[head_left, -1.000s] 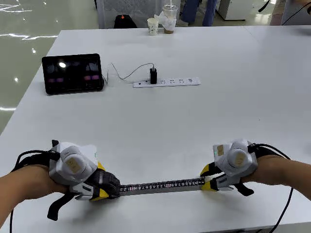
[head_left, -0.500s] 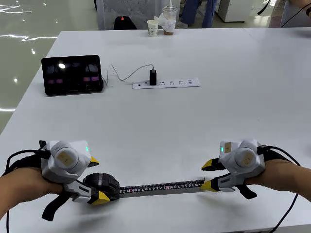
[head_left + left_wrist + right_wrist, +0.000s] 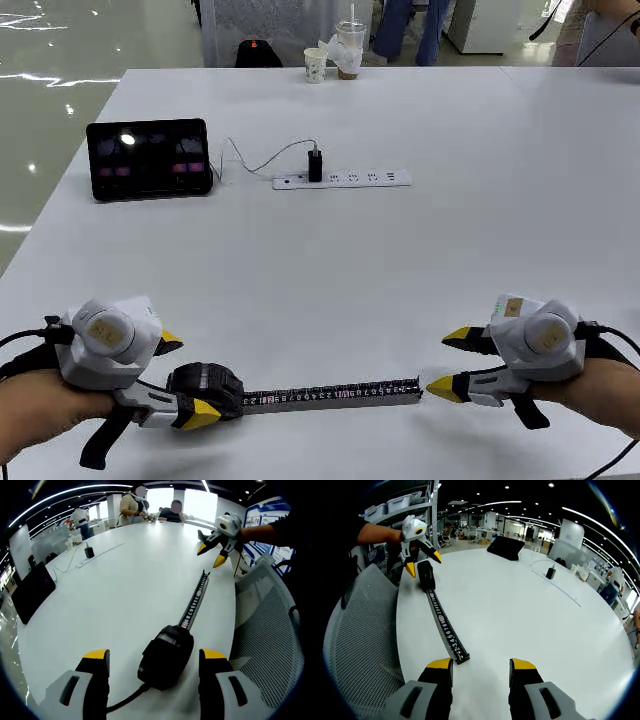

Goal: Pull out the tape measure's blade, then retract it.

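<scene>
The black tape measure case [image 3: 205, 388] lies near the table's front edge, its blade [image 3: 330, 394] stretched out flat to the right. My left gripper [image 3: 187, 378] stands open around the case [image 3: 165, 652], with a gap on each side. My right gripper [image 3: 448, 362] is open too, a little to the right of the blade's free end [image 3: 417, 389] and not touching it. In the right gripper view the blade [image 3: 442, 625] ends just ahead of the left finger of my right gripper [image 3: 481, 664], and the case [image 3: 426, 575] sits by my left gripper [image 3: 420, 560].
A dark tablet [image 3: 150, 158] stands at the back left, beside a white power strip [image 3: 345, 178] with a black charger [image 3: 314, 160]. Cups [image 3: 330, 55] sit at the far edge. A grey mesh chair [image 3: 265, 615] is close to the table's near side.
The right gripper let go of the blade's end and drew back to the right. The left gripper opened off the case and eased left. The blade stays extended.
</scene>
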{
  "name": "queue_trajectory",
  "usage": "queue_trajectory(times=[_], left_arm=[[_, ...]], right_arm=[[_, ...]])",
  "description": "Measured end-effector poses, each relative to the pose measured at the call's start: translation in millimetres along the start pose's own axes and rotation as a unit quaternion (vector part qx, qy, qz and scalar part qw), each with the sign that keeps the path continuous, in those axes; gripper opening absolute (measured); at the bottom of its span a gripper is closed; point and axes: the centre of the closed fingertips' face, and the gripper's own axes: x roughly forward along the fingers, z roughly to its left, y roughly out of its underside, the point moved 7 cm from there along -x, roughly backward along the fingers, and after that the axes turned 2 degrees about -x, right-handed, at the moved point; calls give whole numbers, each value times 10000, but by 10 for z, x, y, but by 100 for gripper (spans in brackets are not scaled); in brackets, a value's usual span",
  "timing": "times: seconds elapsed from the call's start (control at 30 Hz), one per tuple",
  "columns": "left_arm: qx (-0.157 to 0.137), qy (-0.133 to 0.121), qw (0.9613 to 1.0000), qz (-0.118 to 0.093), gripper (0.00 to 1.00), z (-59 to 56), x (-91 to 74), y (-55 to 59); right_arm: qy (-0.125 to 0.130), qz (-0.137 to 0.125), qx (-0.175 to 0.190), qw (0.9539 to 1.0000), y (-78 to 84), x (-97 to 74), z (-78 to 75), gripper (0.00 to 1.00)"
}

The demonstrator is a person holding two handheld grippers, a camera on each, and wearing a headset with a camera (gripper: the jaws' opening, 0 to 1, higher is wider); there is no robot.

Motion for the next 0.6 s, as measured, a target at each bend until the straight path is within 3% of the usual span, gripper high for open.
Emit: queue_trajectory(times=[0.27, 0.4, 0.6], left_arm=[[-584, -84, 9980, -228, 84, -24, -81, 142], [-916, -207, 9942, -526, 92, -4, -124, 154], [-1059, -430, 9915, -621, 96, 18, -165, 247]], right_arm=[[307, -119, 406, 9986, 166, -155, 11, 54], [398, -136, 579, 9974, 246, -212, 54, 57], [530, -209, 848, 9948, 332, -266, 123, 69]])
